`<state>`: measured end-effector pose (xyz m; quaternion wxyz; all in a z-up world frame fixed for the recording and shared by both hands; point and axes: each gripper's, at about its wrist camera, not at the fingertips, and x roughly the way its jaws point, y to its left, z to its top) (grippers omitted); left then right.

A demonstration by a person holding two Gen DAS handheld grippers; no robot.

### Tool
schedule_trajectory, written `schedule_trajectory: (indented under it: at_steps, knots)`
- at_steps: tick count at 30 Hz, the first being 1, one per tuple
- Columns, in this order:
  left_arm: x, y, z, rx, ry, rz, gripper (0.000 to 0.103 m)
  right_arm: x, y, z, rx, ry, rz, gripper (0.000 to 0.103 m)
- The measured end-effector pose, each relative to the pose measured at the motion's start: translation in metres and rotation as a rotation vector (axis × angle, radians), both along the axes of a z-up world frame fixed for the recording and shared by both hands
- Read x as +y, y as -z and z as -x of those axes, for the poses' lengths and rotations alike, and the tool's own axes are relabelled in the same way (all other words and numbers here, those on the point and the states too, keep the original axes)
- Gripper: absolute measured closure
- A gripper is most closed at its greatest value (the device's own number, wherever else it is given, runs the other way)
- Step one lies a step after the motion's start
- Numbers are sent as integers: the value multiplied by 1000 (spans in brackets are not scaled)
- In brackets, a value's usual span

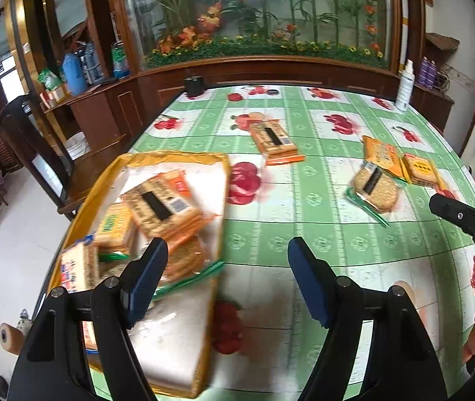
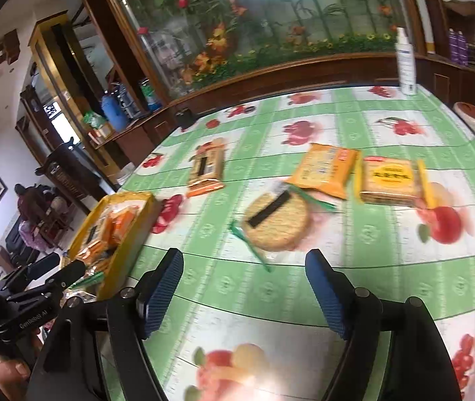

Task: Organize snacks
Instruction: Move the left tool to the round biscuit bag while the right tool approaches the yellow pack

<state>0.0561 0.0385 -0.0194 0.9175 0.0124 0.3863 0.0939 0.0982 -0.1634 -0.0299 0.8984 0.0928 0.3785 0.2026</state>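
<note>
The right gripper (image 2: 244, 290) is hanging spread and empty just short of the round cracker pack (image 2: 276, 222), which is lying mid-table, well away from the yellow tray (image 2: 137, 234) at the table's left edge. The left gripper (image 1: 227, 280), likewise spread and empty, is hovering beside that tray. For a clean pick, the person is best lowering the right jaws to straddle the pack's rim before pinching.

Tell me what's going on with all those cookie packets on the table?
A person holding a gripper in each hand is tidying snacks into a yellow-rimmed tray at the table's edge. Several packets already lie in it. Four are still out on the green fruit-print tablecloth: a round biscuit pack with a black strip, a rectangular orange-ended cracker pack, an orange pouch and a square yellow-edged cracker pack. Both the left gripper and right gripper are open and empty; the round pack lies just ahead of the right one.
</note>
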Motion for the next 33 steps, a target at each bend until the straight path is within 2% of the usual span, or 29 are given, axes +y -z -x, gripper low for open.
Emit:
schedule_trajectory:
  at_steps: [9,14,17,20,25,29,33]
  knots:
    - [-39,11,-19,52,108,40,29,-59,6,-17,18,123,28,24]
    - [-66,13,-38,73,193,72,29,-82,14,-51,55,200,56,20]
    - [-78,13,-49,75,236,79,29,-86,21,-74,75,228,100,14]
    - [-85,13,-62,84,263,106,29,-87,30,-97,96,249,141,14]
    - [-87,15,-81,92,265,135,29,-89,50,-130,157,285,179,14]
    - [-86,18,-91,99,262,151,29,-86,55,-143,162,319,206,3]
    - [-85,22,-101,107,262,159,29,-79,56,-155,161,346,258,2]
